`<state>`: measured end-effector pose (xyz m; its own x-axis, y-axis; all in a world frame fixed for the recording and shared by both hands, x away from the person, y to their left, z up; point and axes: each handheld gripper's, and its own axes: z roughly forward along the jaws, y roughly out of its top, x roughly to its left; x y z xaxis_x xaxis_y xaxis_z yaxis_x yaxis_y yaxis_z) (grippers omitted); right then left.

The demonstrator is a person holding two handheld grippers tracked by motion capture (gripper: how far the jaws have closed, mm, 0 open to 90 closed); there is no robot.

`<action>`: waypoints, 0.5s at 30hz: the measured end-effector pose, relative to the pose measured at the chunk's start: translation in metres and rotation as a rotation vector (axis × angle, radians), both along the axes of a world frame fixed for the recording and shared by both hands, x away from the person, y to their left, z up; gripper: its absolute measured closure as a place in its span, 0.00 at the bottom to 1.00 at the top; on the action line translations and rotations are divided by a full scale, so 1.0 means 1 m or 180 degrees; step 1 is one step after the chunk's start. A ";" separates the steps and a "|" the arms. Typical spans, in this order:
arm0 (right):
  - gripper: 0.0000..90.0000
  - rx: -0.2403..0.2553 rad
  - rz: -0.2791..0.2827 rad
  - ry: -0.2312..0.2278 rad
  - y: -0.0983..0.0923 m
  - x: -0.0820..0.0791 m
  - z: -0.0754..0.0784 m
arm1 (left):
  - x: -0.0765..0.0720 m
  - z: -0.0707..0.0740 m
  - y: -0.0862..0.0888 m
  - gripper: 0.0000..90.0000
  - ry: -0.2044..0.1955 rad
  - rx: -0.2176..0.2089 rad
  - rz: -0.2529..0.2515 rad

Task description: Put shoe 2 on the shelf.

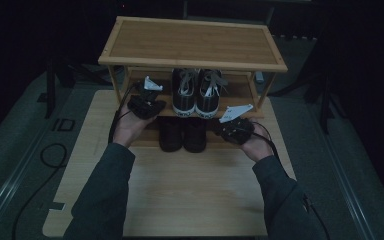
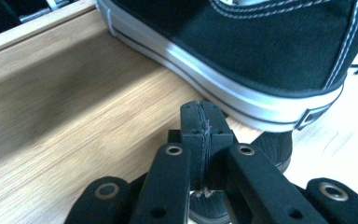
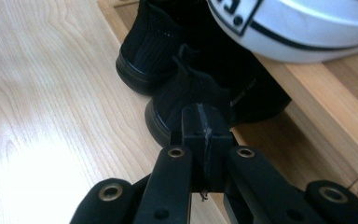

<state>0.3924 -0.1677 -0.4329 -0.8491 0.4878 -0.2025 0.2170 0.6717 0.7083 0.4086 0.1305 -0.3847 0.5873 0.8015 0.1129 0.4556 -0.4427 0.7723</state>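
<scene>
A bamboo shoe rack (image 1: 192, 42) stands at the table's far side. Two black sneakers with white soles (image 1: 196, 92) sit on its middle shelf, heels toward me. A pair of all-black shoes (image 1: 182, 134) rests below them on the table. My left gripper (image 1: 147, 102) hovers at the shelf's left end beside the left sneaker (image 2: 261, 51), jaws pressed together with nothing between them (image 2: 201, 123). My right gripper (image 1: 232, 129) hangs just right of the black shoes (image 3: 186, 93), jaws also closed and empty (image 3: 203, 126).
The light wooden table (image 1: 180, 185) stretches toward me in front of the rack. Cables trail from both grippers, one looping on the grey floor (image 1: 50, 155) at the left. Dark stands (image 1: 325, 100) flank the rack.
</scene>
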 end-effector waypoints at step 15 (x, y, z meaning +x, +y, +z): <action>1.00 -0.0064 -0.0067 0.0074 -0.009 -0.001 -0.016 | -0.023 0.007 0.005 0.97 -0.0119 0.0121 -0.0200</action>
<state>0.3910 -0.1766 -0.4487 -0.8432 0.5018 -0.1929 0.2475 0.6809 0.6893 0.3857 0.1355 -0.3780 0.6312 0.7578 0.1653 0.3973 -0.4989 0.7703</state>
